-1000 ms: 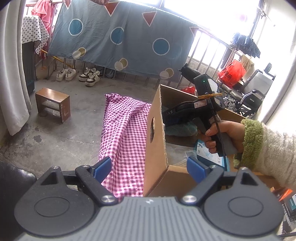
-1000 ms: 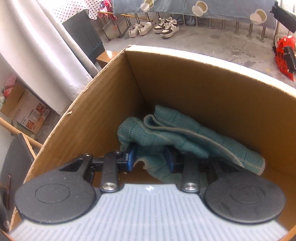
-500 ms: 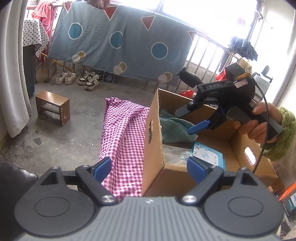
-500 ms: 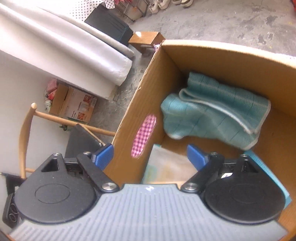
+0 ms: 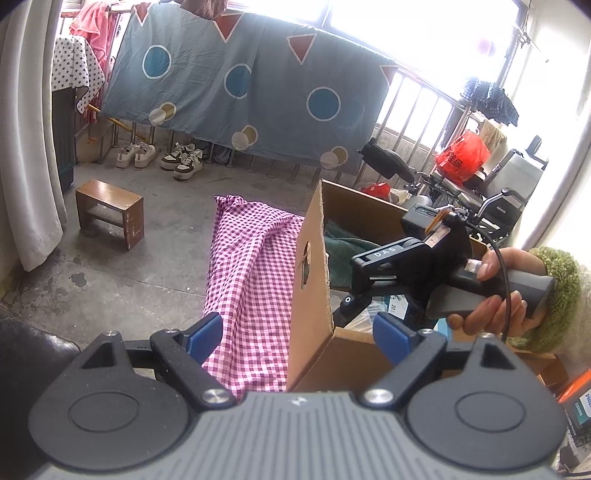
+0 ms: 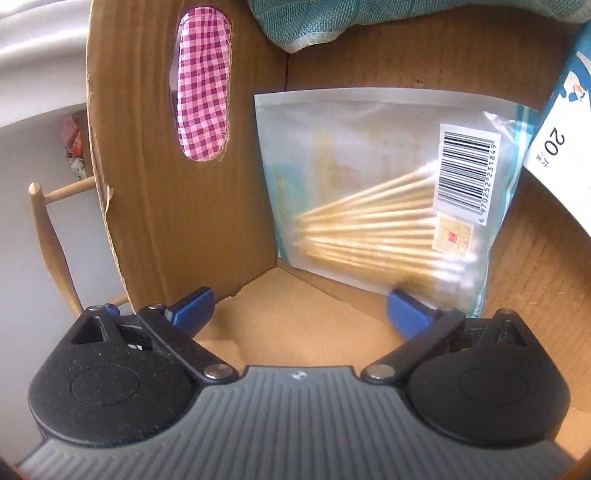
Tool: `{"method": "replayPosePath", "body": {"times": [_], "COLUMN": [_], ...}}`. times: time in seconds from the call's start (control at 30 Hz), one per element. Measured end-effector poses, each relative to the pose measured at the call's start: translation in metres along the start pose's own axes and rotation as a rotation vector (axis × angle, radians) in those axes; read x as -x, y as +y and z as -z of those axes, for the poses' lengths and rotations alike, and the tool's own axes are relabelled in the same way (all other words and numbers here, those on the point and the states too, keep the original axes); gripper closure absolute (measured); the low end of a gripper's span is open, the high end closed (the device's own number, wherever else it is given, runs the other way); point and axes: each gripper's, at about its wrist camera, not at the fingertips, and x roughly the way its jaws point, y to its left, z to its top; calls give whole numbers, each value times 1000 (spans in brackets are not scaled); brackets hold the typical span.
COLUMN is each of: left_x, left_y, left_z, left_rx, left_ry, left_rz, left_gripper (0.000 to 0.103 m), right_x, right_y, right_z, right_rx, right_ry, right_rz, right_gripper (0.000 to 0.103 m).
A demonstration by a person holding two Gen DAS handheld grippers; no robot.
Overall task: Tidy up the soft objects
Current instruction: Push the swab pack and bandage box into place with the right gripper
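The teal towel [image 6: 369, 18] is cut off by the right wrist picture's top edge; the white-and-blue packet [image 6: 565, 122] runs past its right edge; box wall hides the towel's lower part in the left wrist view.

A wooden stool [image 5: 110, 210] stands on the concrete floor [image 5: 147, 258] (sneakers [image 5: 160, 158] beyond it).

Brown cardboard box [image 5: 312, 266], holding a teal towel [image 6: 306, 22] with a pale edge and a clear bag [image 6: 373, 192] of tan cotton swabs with a black-and-white barcode. Left of the box: pink-and-white gingham cloth [image 5: 251, 266]; brown wooden stool [image 5: 110, 212]. Behind the box: grey-blue sheet [image 5: 240, 96] with blue circles and red triangles; red bag [image 5: 461, 157].
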Motion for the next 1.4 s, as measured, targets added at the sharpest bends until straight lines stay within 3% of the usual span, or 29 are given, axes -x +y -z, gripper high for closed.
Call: {"method": "replayPosePath", "body": {"times": [0.13,0.23,0.37,0.47,0.6,0.67,0.77,0.83,0.93,1.1,1.17,1.2,1.23,1.33,1.4], "left_x": [0,0,0,1,1,0,1,3,4,3,3,4,6,8,7], "left_y": [2,2,1,-3,-8,-10,-13,-14,-19,-22,-24,-24,-23,-22,-20], "left_z": [1,2,2,2,3,2,2,1,0,0,-1,-2,-2,-2,-3], "left_rx": [6,9,8,-2,-12,-13,-20,-27,-35,-26,-27,-30,-33,-34,-30], "left_ry": [1,8,13,14,12,13,12,9,7,18,19,17,15,8,9], "left_rz": [0,0,0,1,4,6,9,8,2,-16,-27,-32,-35,-41,-42], "left_gripper": [14,14,14,14,12,12,12,12,12,12,12,12,11,11,11], "right_x": [24,37,46,53,86,108,137,143,138,94,91,92,99,119,141], "right_y": [9,2,-6,-6,6,16,24,17,-2,-27,-35,-40,-42,-40,-37], "right_z": [-4,-12,-7,9,47,61,81,87,80,44,39,38,40,57,70], "right_rx": [46,-1,-32,-19,111,202,379,493,605,667,664,652,635,687,673], "right_ry": [-164,-219,-272,-271,-307,-363,-416,-402,-335,-217,-213,-206,-220,-291,-319], "right_rz": [40,-19,-86,-76,-69,5,274,469,671,796,831,836,797,809,760], "right_gripper": [2,2,2,1,1,1,1,1,1,2,10,28,30,31,31]}}
